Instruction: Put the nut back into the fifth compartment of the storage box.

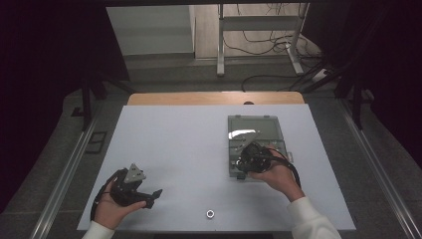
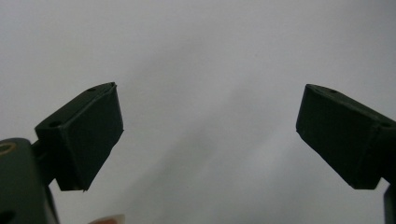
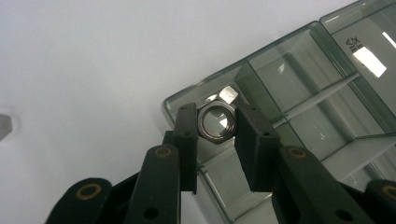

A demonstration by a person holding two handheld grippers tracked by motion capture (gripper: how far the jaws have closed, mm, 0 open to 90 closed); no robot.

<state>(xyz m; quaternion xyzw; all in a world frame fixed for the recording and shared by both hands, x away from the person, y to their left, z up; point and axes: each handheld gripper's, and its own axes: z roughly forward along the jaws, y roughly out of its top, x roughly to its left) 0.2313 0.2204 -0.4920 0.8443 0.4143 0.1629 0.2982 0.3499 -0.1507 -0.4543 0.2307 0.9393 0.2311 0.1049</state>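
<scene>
Left gripper (image 1: 149, 198) low over desk (image 1: 174, 149), fingers (image 2: 84, 135) spread wide, nothing between them, bare desk ahead. Loose nut (image 1: 210, 214) on desk, well right of those fingers. Right gripper (image 3: 215, 123) over near corner of clear compartment box (image 3: 303, 93), fingers (image 3: 187, 135) clamped on hex nut (image 3: 215, 122); nut seems raised above corner compartment, hard to judge.

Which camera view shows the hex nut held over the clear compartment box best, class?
The right gripper view: the hex nut sits close up between the right hand-held gripper pads, over the compartment box corner. In the high view the hand and hand-held gripper cover it. The left gripper view faces bare table.
</scene>
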